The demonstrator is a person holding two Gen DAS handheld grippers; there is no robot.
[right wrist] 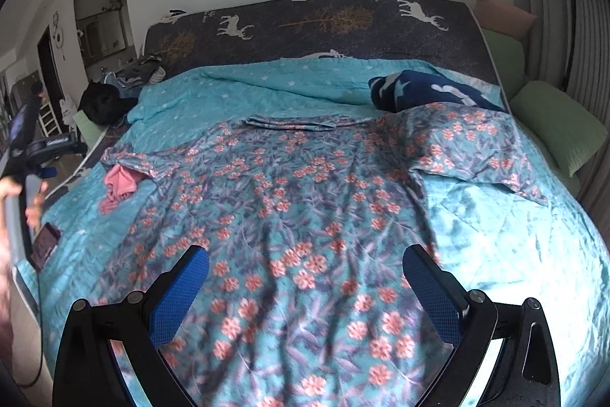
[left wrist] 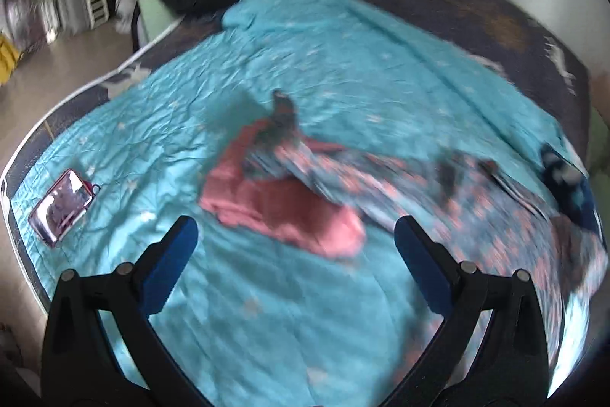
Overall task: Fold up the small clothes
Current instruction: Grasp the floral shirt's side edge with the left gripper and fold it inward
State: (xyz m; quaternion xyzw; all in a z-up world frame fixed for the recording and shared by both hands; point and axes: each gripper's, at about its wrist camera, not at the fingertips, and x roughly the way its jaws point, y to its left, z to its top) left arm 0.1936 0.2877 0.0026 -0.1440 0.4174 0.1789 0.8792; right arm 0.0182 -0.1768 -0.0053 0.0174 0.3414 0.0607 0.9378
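A blue floral garment (right wrist: 305, 185) with pink flowers lies spread flat on the turquoise quilt (right wrist: 495, 224), sleeves out to both sides. Its left sleeve lies over a pink garment (right wrist: 120, 184). In the blurred left wrist view the pink garment (left wrist: 282, 205) lies ahead, with the floral sleeve (left wrist: 381, 185) running off to the right. My left gripper (left wrist: 295, 227) is open and empty above the quilt (left wrist: 267, 311), just short of the pink garment. My right gripper (right wrist: 305, 260) is open and empty above the floral garment's lower part.
A phone (left wrist: 61, 205) lies on the quilt at the left edge; it also shows in the right wrist view (right wrist: 44, 239). A navy starred blanket (right wrist: 427, 90) sits at the far right. Dark clothes (right wrist: 101, 103) are piled at the far left corner. Green pillows (right wrist: 556, 124) line the right side.
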